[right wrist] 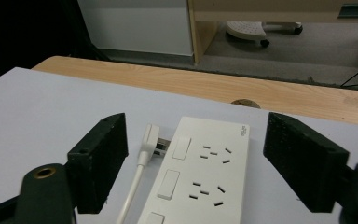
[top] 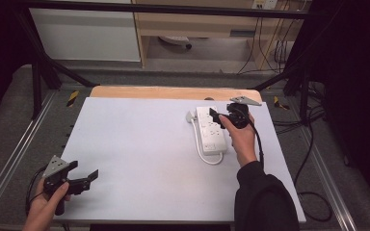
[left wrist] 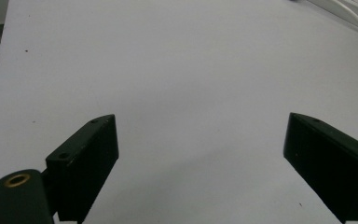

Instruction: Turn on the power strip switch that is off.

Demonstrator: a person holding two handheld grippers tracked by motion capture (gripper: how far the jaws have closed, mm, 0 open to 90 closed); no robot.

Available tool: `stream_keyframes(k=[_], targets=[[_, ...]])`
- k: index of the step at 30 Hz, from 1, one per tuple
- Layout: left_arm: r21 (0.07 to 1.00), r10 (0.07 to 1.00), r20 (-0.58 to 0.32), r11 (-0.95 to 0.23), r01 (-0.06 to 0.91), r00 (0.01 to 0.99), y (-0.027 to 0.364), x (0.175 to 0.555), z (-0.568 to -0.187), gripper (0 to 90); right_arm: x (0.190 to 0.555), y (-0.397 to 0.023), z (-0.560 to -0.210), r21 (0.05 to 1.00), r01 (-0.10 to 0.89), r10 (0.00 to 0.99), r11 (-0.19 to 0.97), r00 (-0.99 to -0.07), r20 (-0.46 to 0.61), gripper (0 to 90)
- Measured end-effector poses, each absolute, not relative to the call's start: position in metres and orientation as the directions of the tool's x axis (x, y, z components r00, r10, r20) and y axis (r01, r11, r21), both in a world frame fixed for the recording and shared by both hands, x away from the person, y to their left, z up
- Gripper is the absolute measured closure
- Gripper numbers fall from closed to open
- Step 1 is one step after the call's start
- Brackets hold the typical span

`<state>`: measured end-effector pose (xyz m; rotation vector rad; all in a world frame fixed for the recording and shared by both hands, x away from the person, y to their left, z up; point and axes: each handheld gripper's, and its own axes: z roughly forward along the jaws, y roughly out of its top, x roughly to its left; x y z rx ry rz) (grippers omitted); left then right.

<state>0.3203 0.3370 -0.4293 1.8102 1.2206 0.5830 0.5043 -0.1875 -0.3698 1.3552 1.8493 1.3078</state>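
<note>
White power strip (top: pixel 211 131) lies flat on the right half of the white table (top: pixel 139 154), long axis running away from the person, its far end near the wooden edge strip (right wrist: pixel 261 88). Its white plug (right wrist: pixel 149 142) lies on the table just beside the strip's far left corner, with the cord (top: pixel 203 156) looping round the near end. Right gripper (top: pixel 217 117) hovers over the strip's far end, jaws apart to either side of it and grasping nothing. Left gripper (top: pixel 89 178) sits near the front left table corner, released, jaws wide over bare surface.
</note>
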Motion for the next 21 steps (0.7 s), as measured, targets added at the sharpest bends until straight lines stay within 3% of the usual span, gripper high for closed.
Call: stream_keyframes(k=[9,21], targets=[[0.846,0.907,-0.074,-0.164,0.508,0.415,0.337,0.32,-0.429,10.3,0.509,-0.181,-0.376,0.9,0.431,0.92,0.068,-0.376,0.11,31.3],[0.845,0.906,-0.078,-0.161,0.509,0.415,0.337,0.32,-0.429,10.3,0.514,-0.173,-0.383,0.891,0.45,0.917,0.061,-0.377,0.128,28.6]])
